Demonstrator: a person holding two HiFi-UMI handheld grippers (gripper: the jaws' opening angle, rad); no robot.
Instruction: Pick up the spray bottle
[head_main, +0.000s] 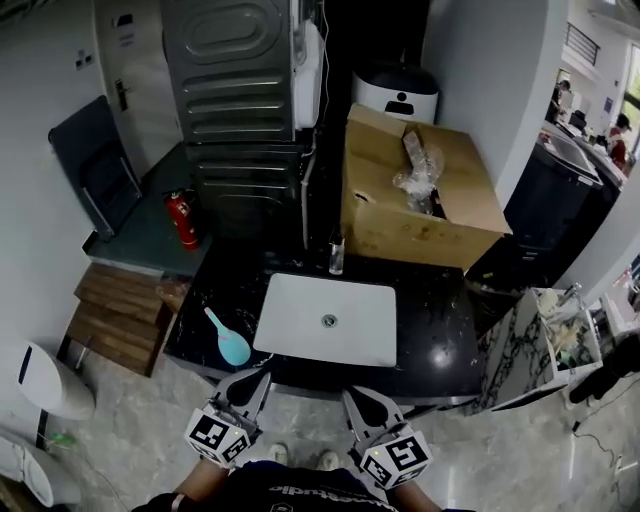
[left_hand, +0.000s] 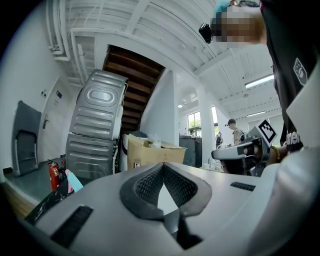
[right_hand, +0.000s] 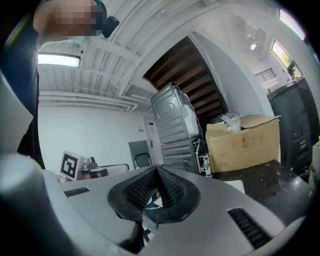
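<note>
The spray bottle (head_main: 233, 347) is teal with a pale nozzle. It lies on its side on the black counter (head_main: 430, 330), just left of the white sink basin (head_main: 300, 325). In the left gripper view the spray bottle (left_hand: 75, 182) shows low at the left edge. My left gripper (head_main: 260, 377) is held just short of the counter's near edge, a little right of the bottle, shut and empty. My right gripper (head_main: 352, 394) is beside it in front of the sink, also shut on nothing. Both point level toward the counter.
A small clear bottle (head_main: 336, 256) stands behind the sink. A cardboard box (head_main: 460, 195) sits at the counter's back right. Grey stacked machines (head_main: 235, 90) and a red fire extinguisher (head_main: 182, 220) are at the back left. Wooden boards (head_main: 115, 320) lie left, a marble-patterned stand (head_main: 515, 350) right.
</note>
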